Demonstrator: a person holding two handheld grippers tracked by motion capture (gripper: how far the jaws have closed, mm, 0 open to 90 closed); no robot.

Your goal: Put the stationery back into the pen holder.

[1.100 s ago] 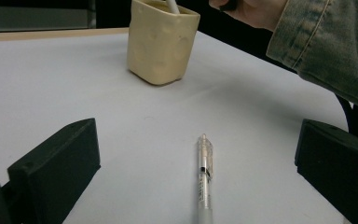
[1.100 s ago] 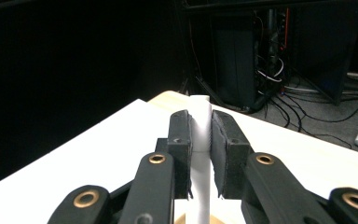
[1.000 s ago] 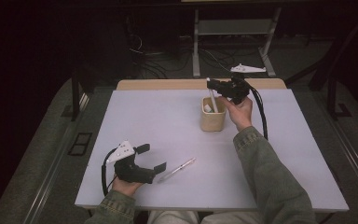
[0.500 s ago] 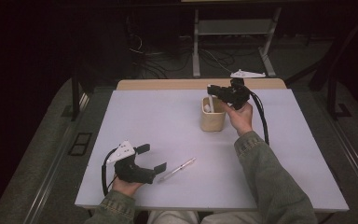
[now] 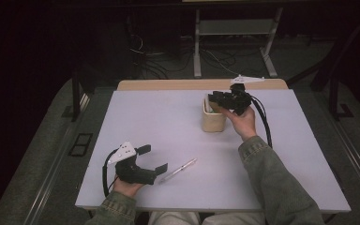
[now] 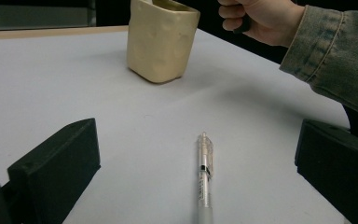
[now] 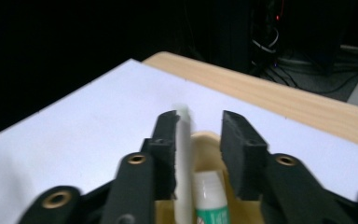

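Observation:
A cream cup [image 5: 214, 119] stands on the white table [image 5: 168, 117] at the back right. My right gripper [image 5: 214, 101] hovers just over its mouth. Its jaws have just been opening and stand apart, so it is open. In the right gripper view a blurred white pen [image 7: 182, 158] stands between them, close against the left jaw and reaching down into the cup [image 7: 209, 140], beside a white glue stick [image 7: 210, 196] with a green label. My left gripper [image 5: 152, 158] rests open near the front edge. A clear pen [image 6: 205, 177] lies flat on the table between its jaws, untouched.
A wooden strip [image 5: 168, 85] runs along the table's far edge. Beyond it are a dark floor, cables and a metal stand [image 5: 234, 28]. The person's denim sleeve [image 5: 272, 178] crosses the right front of the table.
The right gripper has sunk a little toward the cup and its jaws have parted. The white pen, earlier standing up above the rim, is now lower in the cup. The left gripper has stayed put.

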